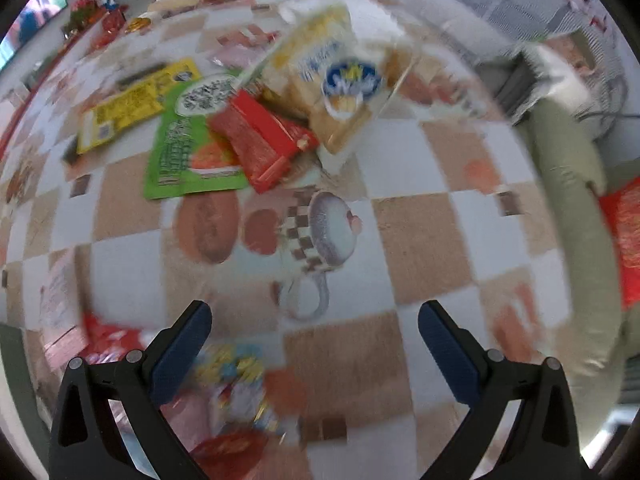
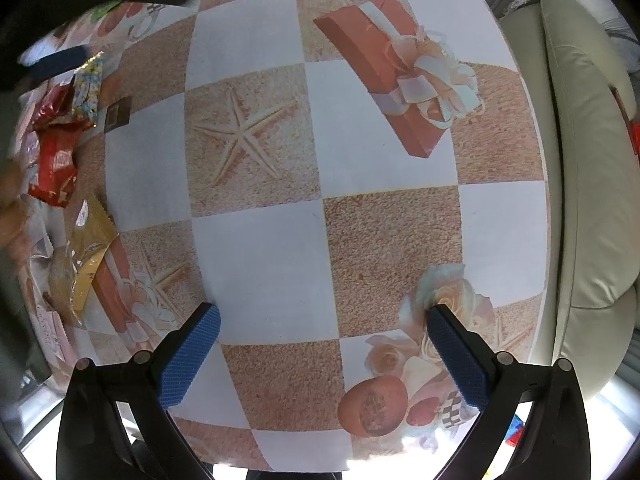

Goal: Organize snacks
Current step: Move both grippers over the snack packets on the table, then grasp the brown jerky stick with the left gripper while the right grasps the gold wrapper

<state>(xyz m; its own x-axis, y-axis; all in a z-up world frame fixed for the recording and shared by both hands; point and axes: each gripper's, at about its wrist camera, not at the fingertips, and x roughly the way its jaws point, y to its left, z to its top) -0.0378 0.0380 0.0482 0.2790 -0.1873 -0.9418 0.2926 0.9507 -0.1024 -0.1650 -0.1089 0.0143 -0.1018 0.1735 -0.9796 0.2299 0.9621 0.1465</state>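
Left wrist view is motion-blurred throughout. The left gripper (image 1: pixel 314 320) hangs above the checkered tablecloth (image 1: pixel 420 236) with its blue-padded fingers (image 1: pixel 182 354) spread wide, nothing between them. Ahead of it, toward the far side of the table, lies a cluster of snacks: a yellow packet (image 1: pixel 132 106) at far left, a green pouch (image 1: pixel 188 148) just beside and partly overlapping it, a red wrapper (image 1: pixel 262 140) lying across the green pouch's right edge, and a clear bread bag (image 1: pixel 340 88) with a blue round logo, touching the red wrapper on the right; whether the bag lies flat or is tilted cannot be told through the blur. A second group sits low in the frame, close under the left finger: a multicolored candy bag (image 1: pixel 234 368) and a red packet (image 1: pixel 108 338), details unreadable. A pale green sofa (image 1: pixel 576 208) runs along the table's right edge. In the right wrist view, sharp, the right gripper (image 2: pixel 324 320) likewise has its blue fingers (image 2: pixel 190 354) wide apart and empty, over a bare stretch of cloth printed with a starfish (image 2: pixel 242 136) and a gift box (image 2: pixel 384 68). Snacks here lie well off to the left edge: red wrappers (image 2: pixel 54 160), a small patterned candy bag (image 2: pixel 88 88), and a gold-wrapped pastry (image 2: pixel 86 256). A cream sofa cushion (image 2: pixel 584 160) borders the table on the right.
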